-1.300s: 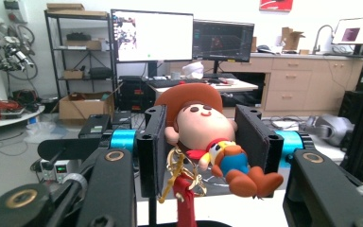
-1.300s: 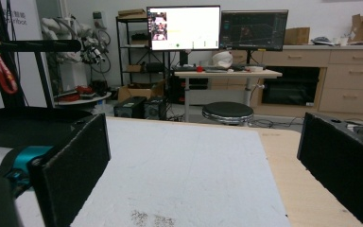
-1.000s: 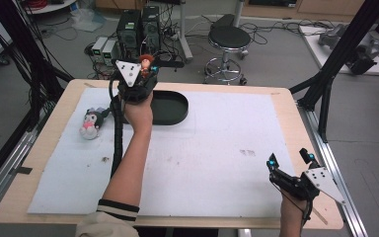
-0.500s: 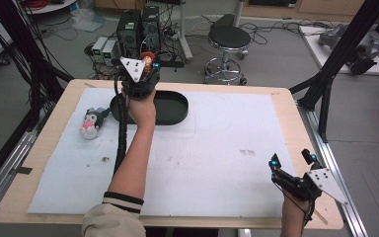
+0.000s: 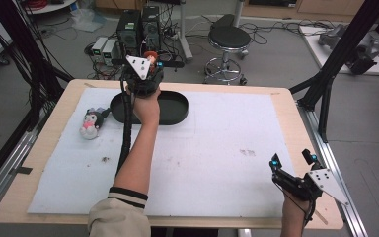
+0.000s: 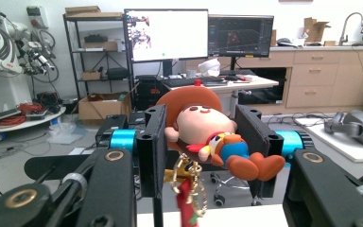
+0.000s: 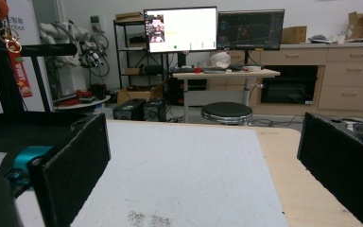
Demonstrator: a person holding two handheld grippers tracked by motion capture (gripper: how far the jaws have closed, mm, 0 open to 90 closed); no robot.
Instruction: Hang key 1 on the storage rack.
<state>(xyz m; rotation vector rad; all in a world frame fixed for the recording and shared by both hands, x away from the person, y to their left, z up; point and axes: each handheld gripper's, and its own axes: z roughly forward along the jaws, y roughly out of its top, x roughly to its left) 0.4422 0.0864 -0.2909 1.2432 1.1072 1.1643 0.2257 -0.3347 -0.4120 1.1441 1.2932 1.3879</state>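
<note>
A small cowboy doll [image 6: 212, 135] with an orange hat and a dangling red key strap [image 6: 187, 201] sits between the two pads of my left gripper [image 6: 201, 118], which is shut on it. In the high view that gripper [image 5: 150, 63] holds the doll [image 5: 149, 55] up in the air over the far rim of a black oval tray [image 5: 175, 106]. My right gripper [image 5: 292, 159] rests low near the table's front right corner, jaws wide apart and nothing between them [image 7: 203, 156].
A small black-and-pink plush toy [image 5: 90, 123] lies on the white mat [image 5: 217, 148] left of the tray. Black frame posts [image 5: 325, 84] stand at the table's right and left edges. A stool [image 5: 229, 37] and computer boxes sit on the floor behind the table.
The left gripper with the doll has edged slightly up and away, toward the table's far edge. The right gripper has kept still.
</note>
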